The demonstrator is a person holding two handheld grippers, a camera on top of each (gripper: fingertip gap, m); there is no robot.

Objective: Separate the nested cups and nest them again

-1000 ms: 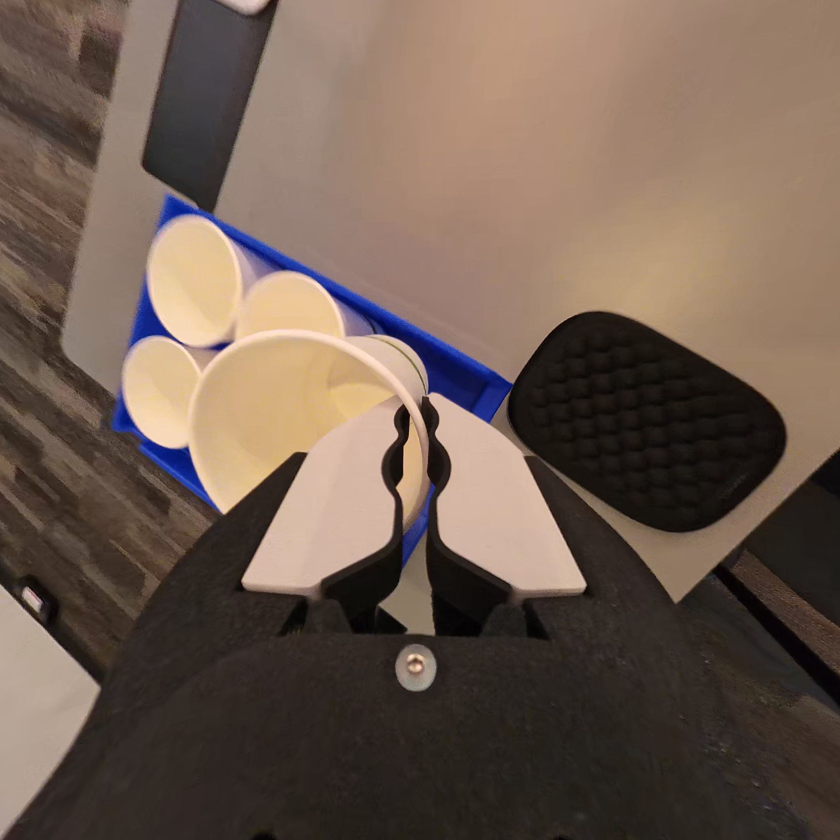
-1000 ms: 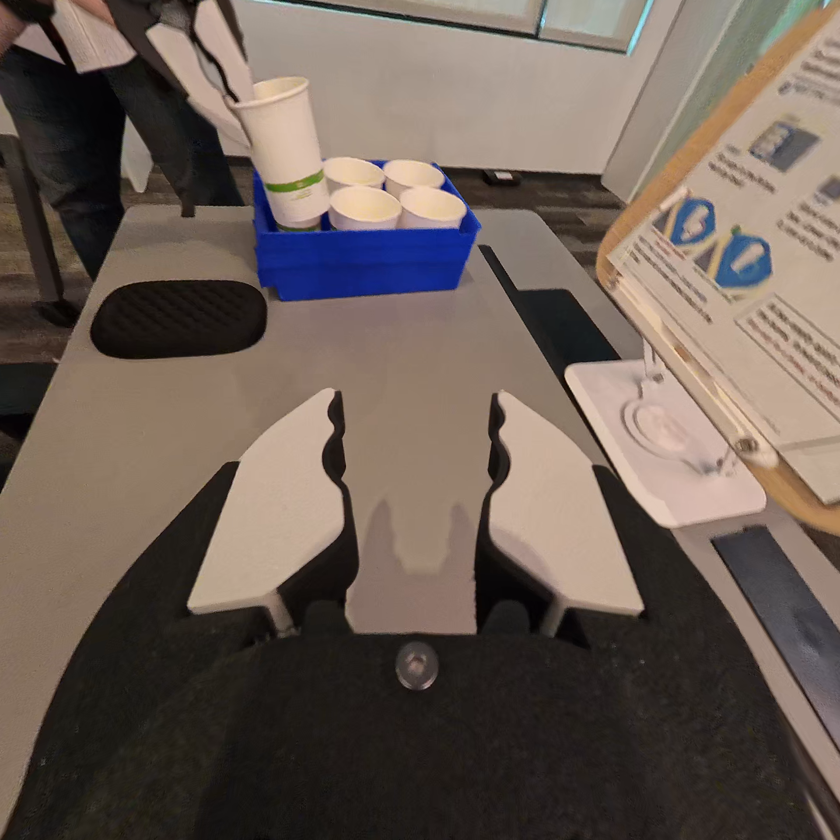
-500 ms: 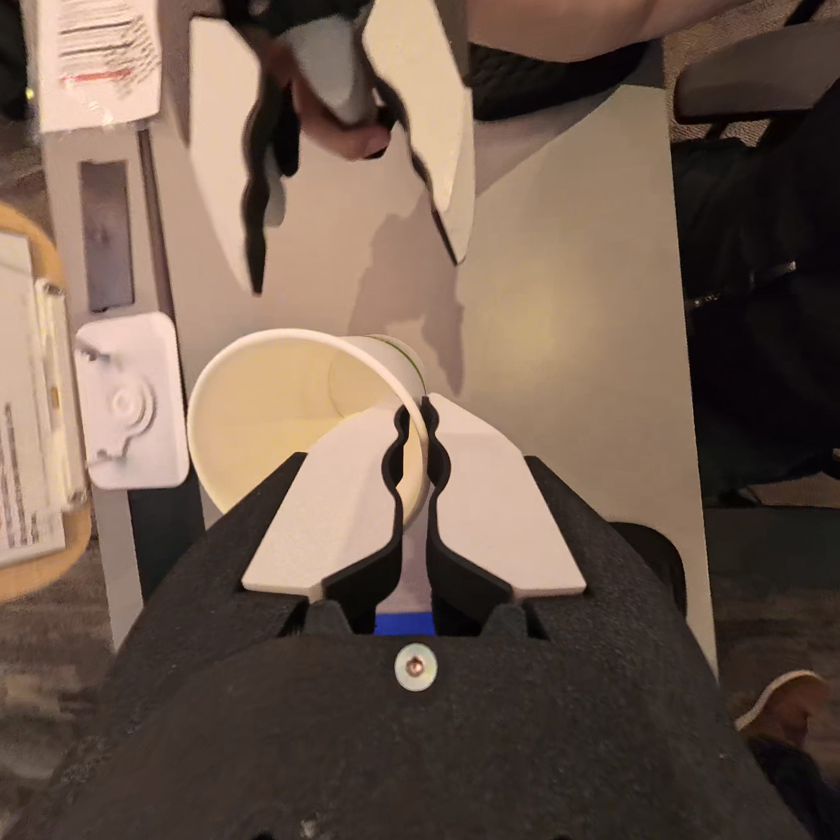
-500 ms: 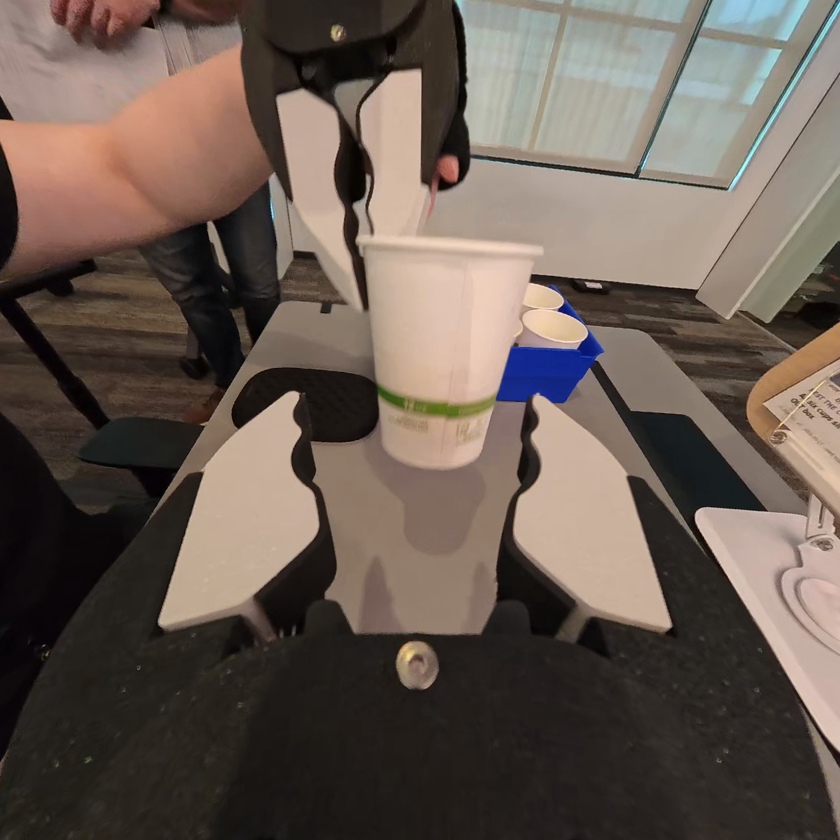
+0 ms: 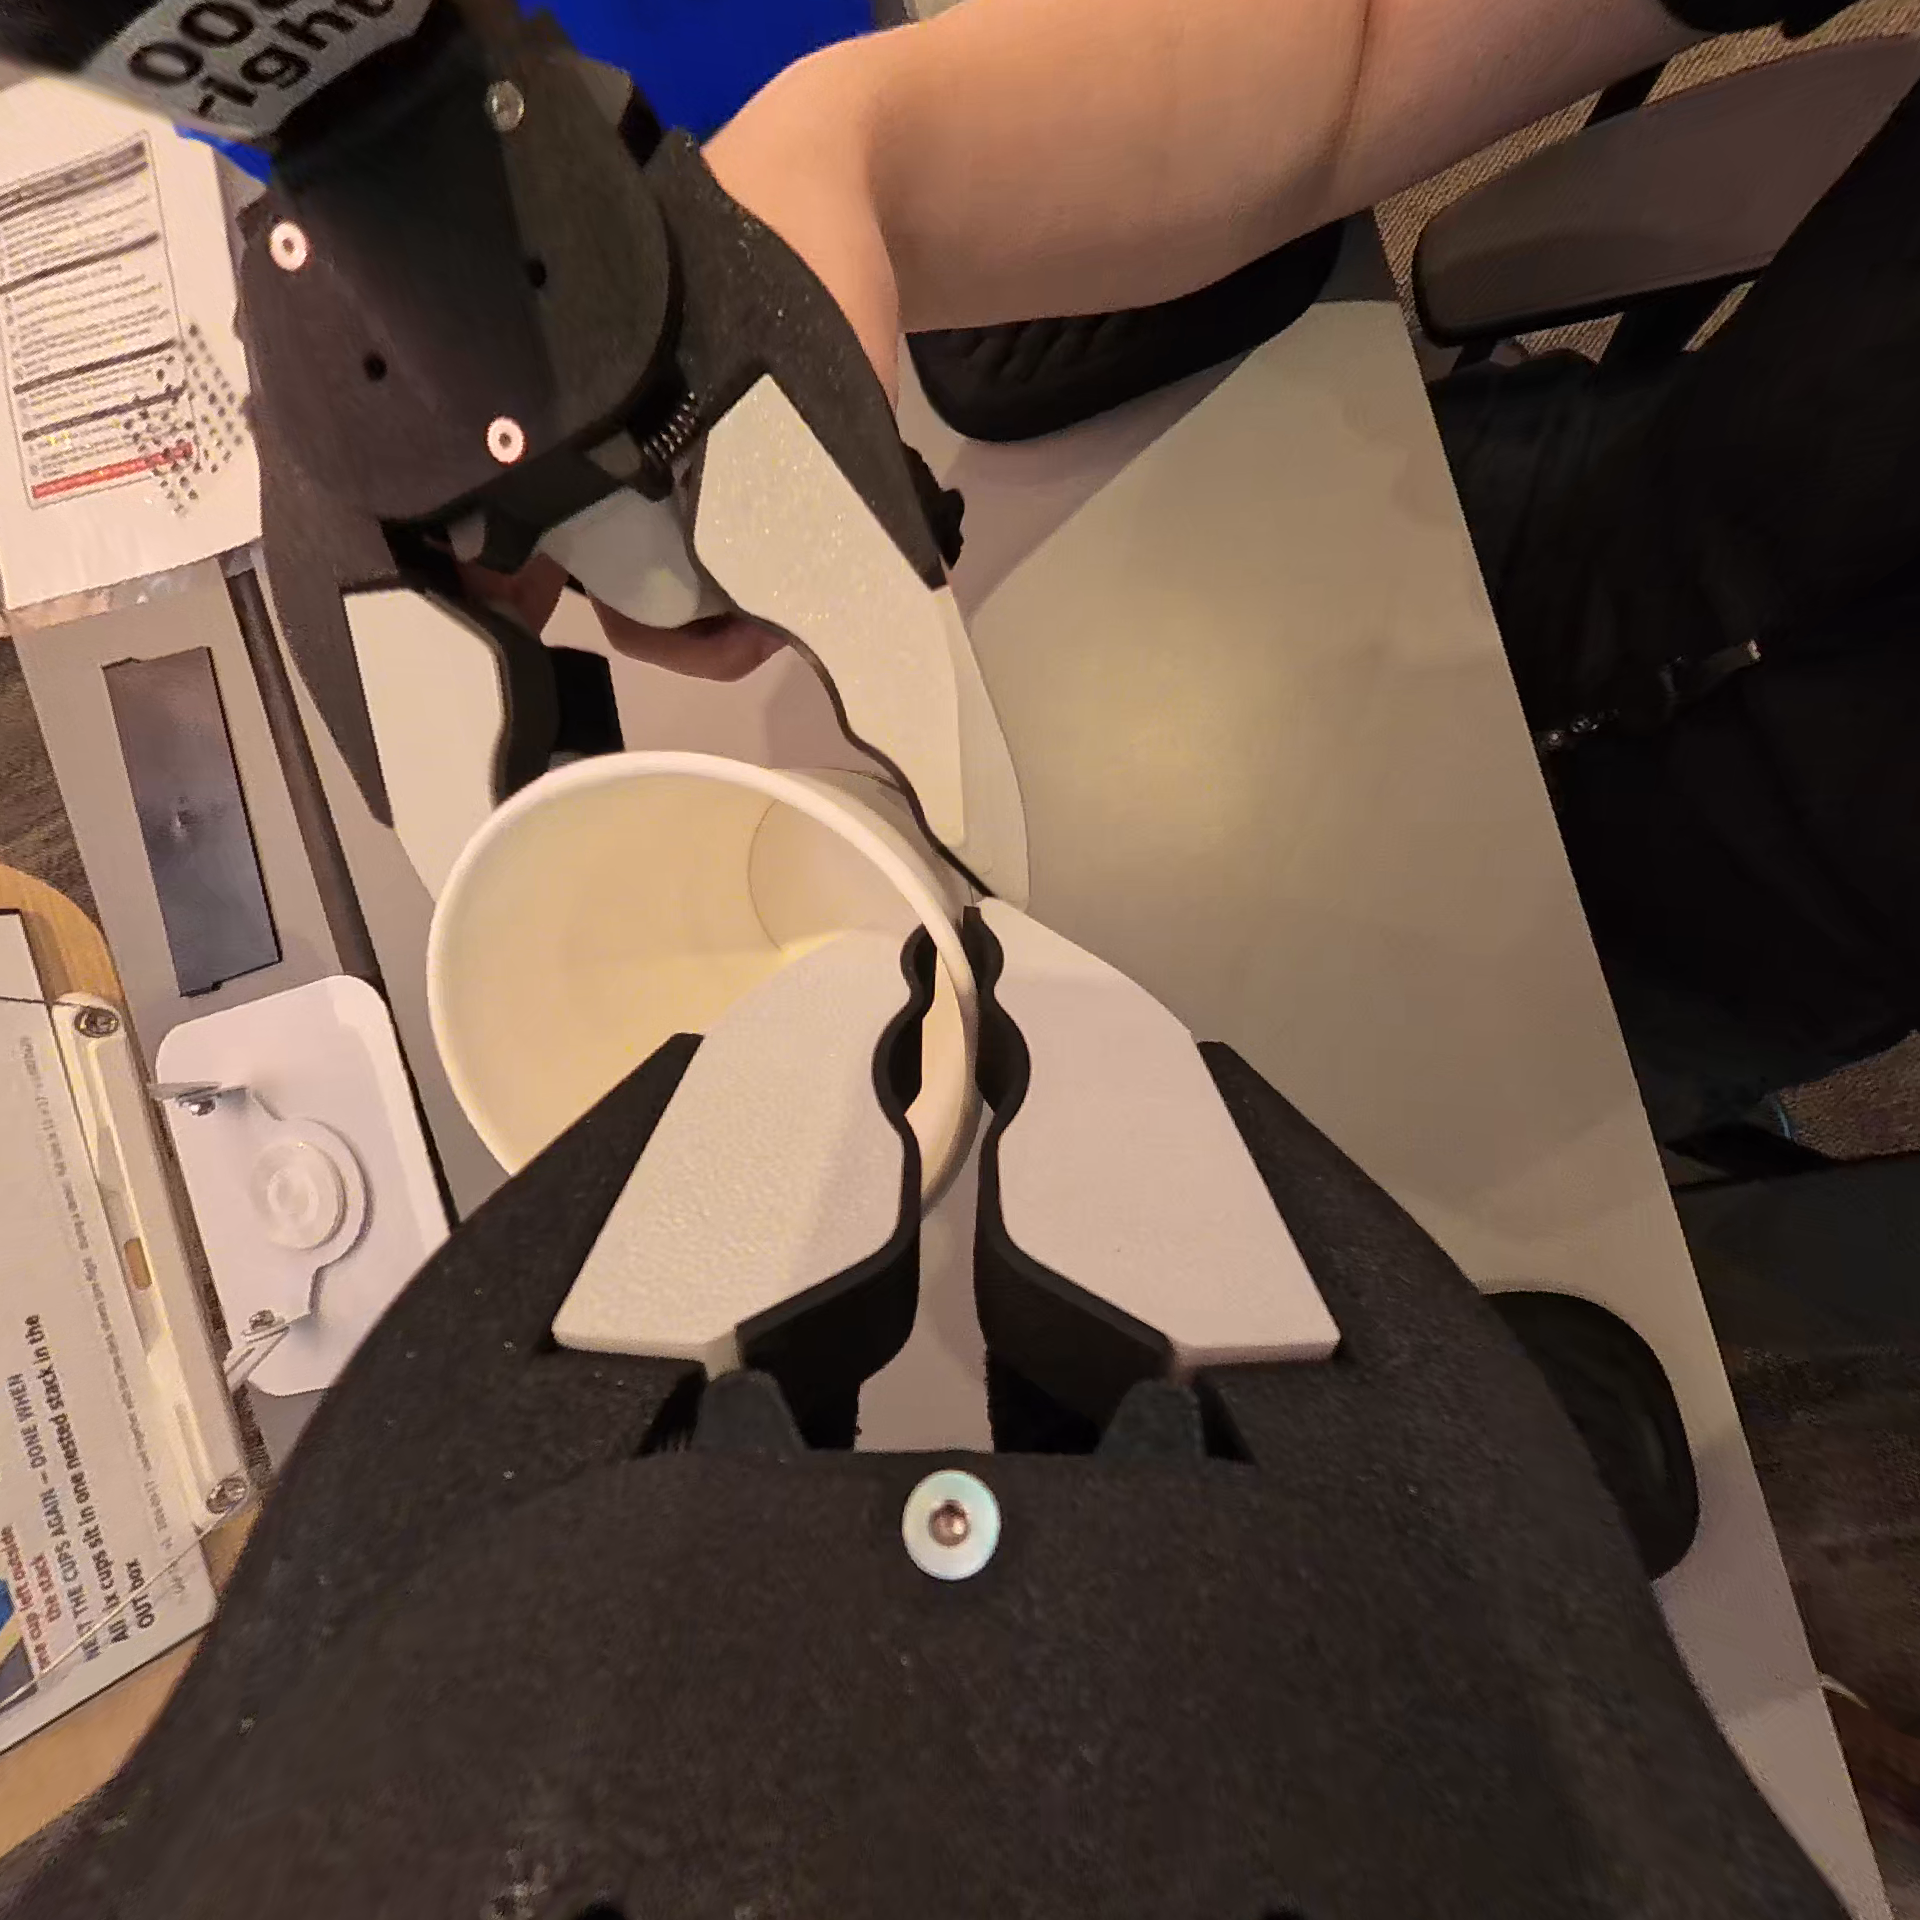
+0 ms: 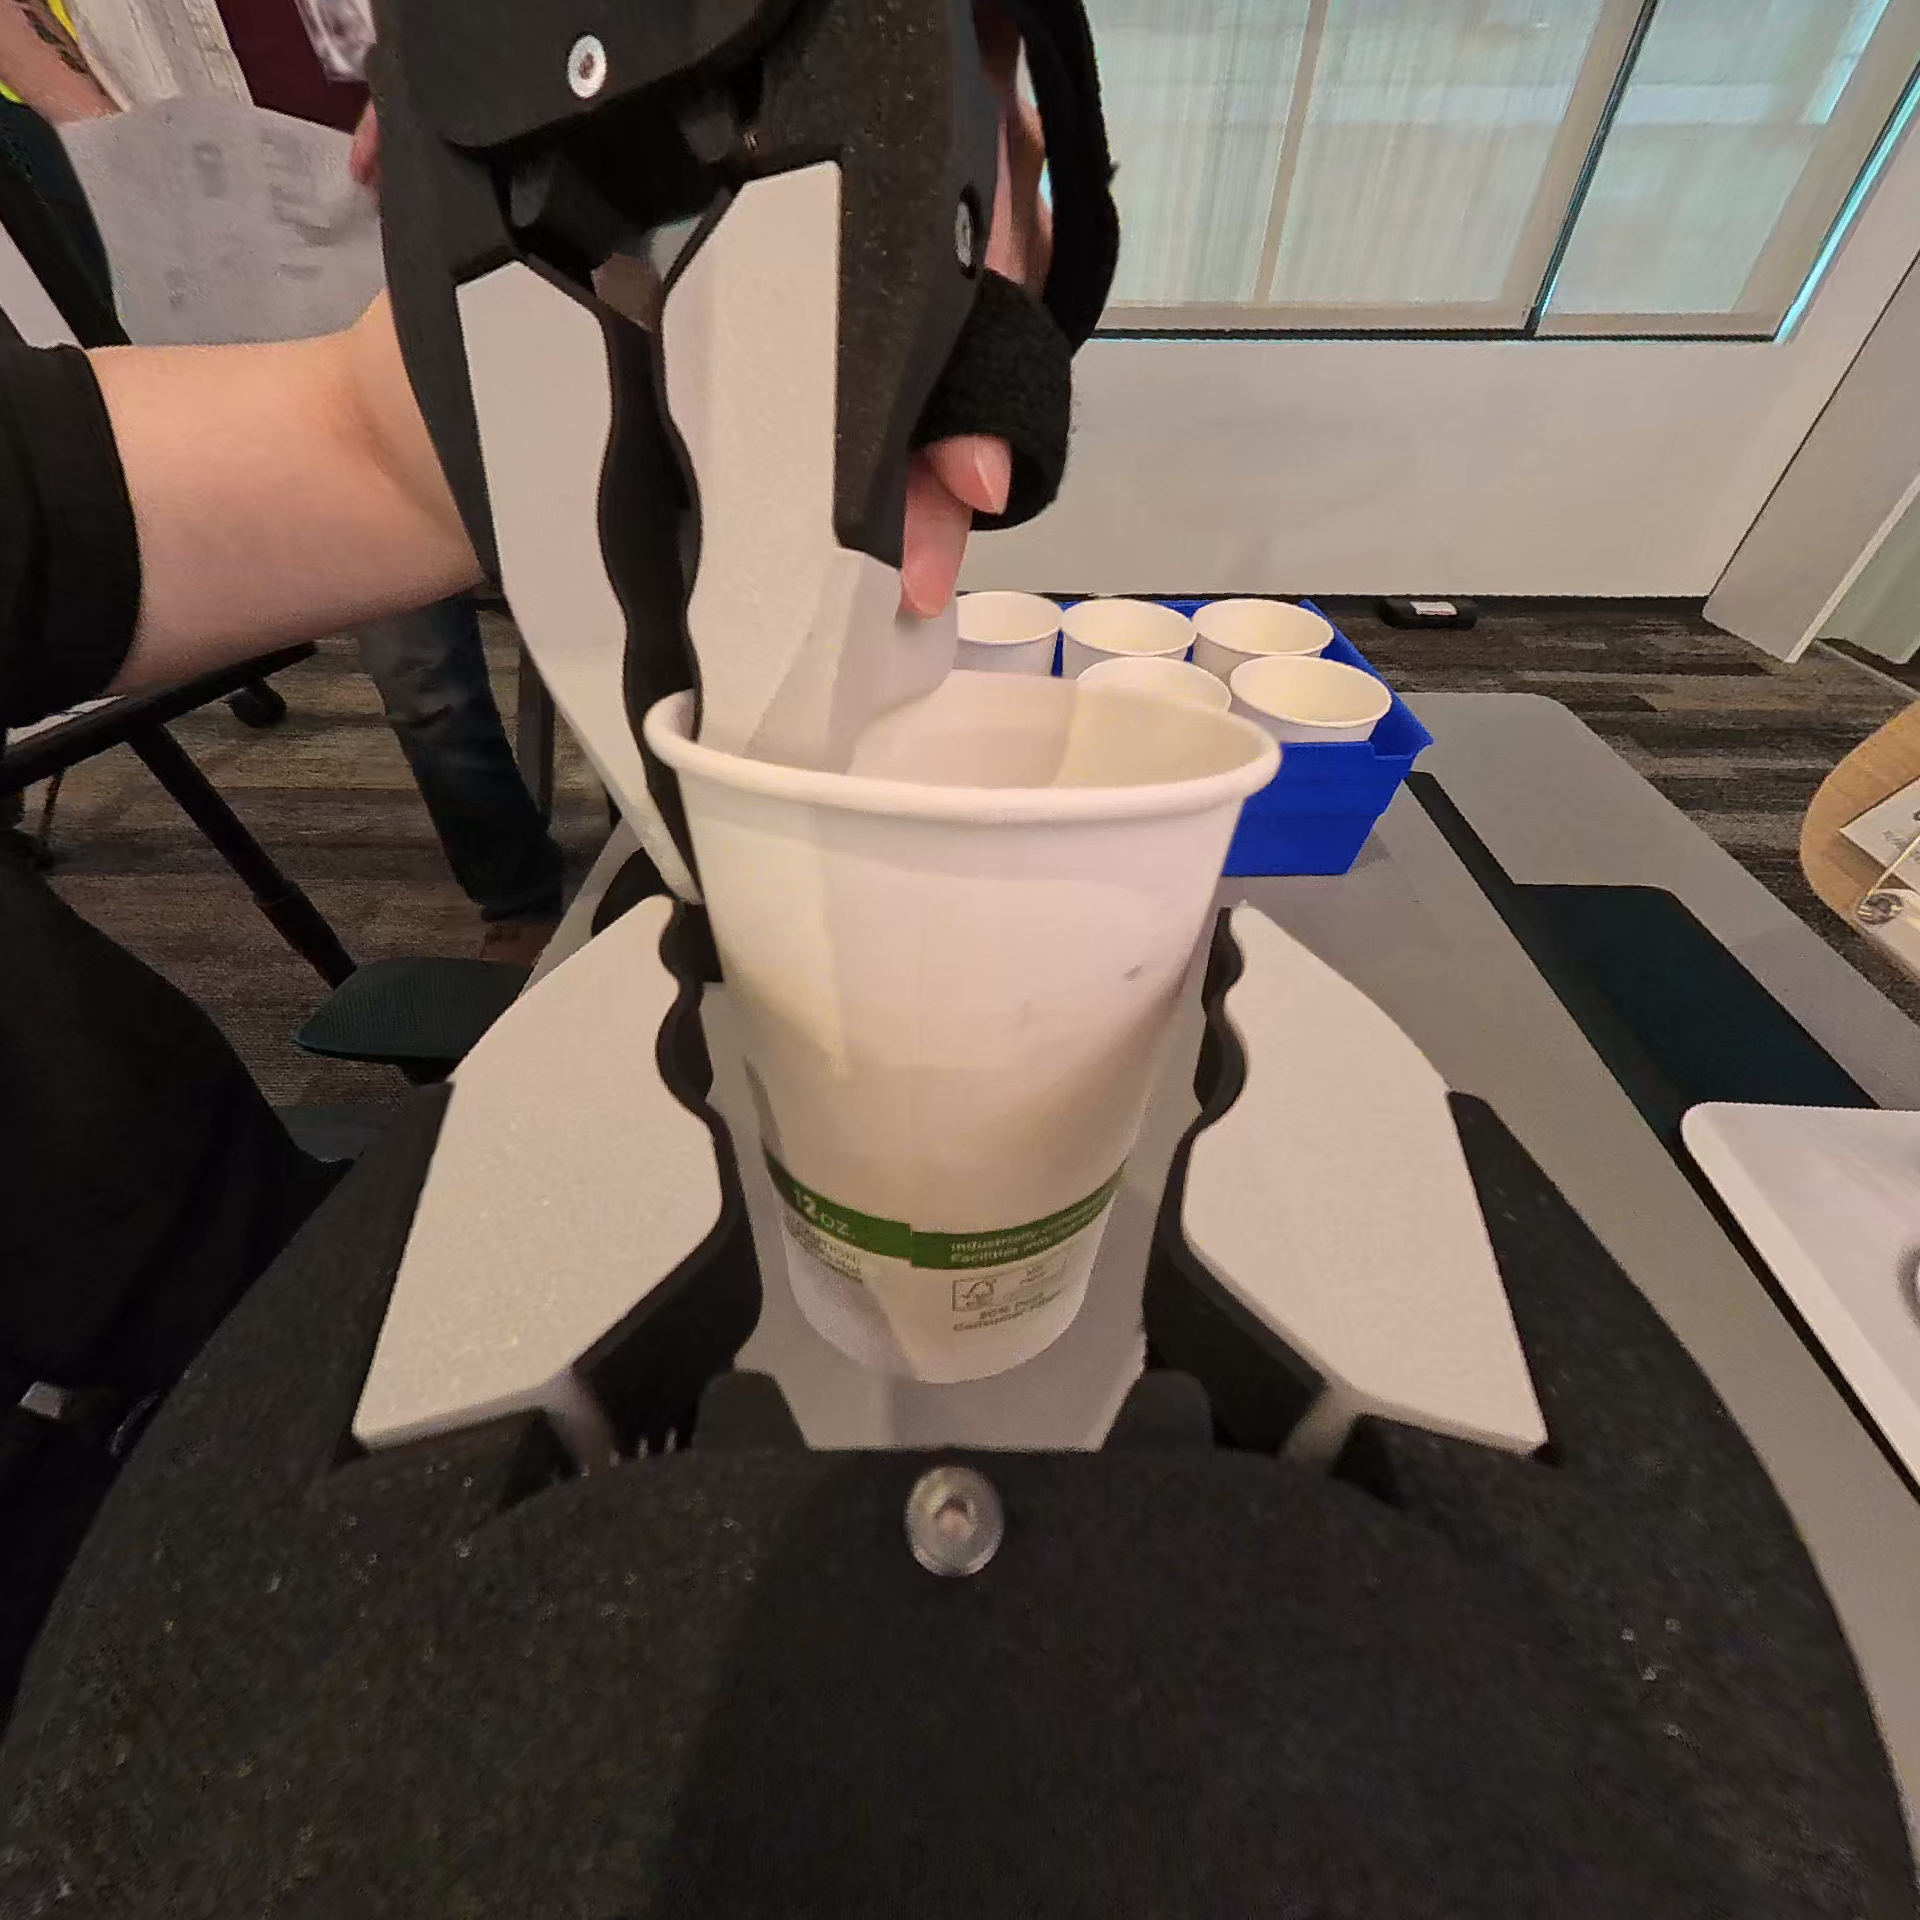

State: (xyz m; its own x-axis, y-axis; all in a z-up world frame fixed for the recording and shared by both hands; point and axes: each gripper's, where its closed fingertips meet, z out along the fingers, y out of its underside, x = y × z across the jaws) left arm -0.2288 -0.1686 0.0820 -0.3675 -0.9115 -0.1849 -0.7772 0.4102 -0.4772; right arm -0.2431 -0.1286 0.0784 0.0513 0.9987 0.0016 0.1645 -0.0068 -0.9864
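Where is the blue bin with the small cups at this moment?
In the right wrist view the blue bin sits at the far end of the grey table, behind and to the right of the held paper cup; five small cups stand in it.

White cup [image 6: 966, 997] between right gripper [image 6: 951, 1049] fingers

Office or meeting-room setup, used as a data-collection station. Evidence: patterned grey-brown carpet tiles [image 6: 1621, 675], white wall with a long glazed window band [image 6: 1455, 156], black mesh office chair [image 6: 405, 1013]. Grey height-style desk [image 6: 1621, 935] with black textured wrist pads [image 5: 1122, 353], a printed instruction sheet in a clear acrylic stand [image 5: 94, 1299], and a blue plastic bin [image 6: 1320, 800] of white paper cups [image 6: 1309, 698].
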